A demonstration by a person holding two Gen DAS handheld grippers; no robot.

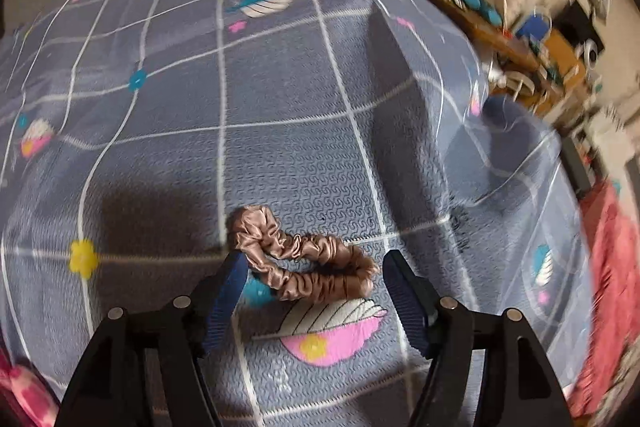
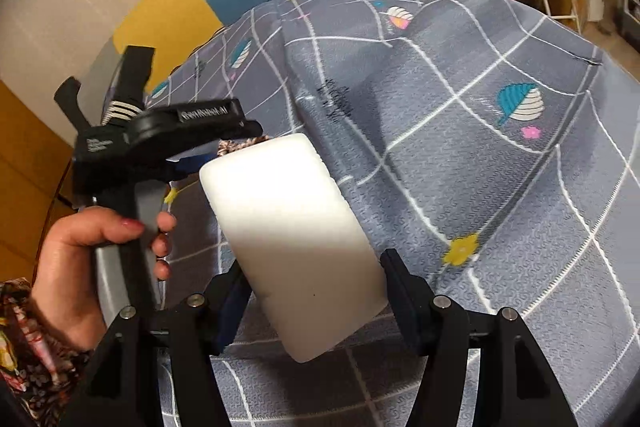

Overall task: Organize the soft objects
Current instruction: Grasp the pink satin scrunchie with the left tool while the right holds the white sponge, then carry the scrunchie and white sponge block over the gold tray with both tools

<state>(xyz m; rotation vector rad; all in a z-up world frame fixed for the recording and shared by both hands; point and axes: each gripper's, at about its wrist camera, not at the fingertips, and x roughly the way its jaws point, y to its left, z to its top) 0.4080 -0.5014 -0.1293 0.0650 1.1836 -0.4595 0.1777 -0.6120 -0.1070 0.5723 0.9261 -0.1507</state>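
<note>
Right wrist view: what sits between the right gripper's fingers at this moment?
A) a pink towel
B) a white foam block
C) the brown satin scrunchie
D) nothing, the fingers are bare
B: the white foam block fills the gap of the right gripper, both fingers against its sides, while the brown scrunchie lies on the bedsheet between the open fingers of the left gripper.

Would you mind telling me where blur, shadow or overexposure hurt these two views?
Left wrist view: motion blur smears the right edge, the brown scrunchie between the open left hand-held gripper stays fairly sharp, and a dark shadow lies on the bedsheet to its left. Right wrist view: the white sponge in the right hand-held gripper looks washed out on top; fisheye bends the sheet's grid.
</note>
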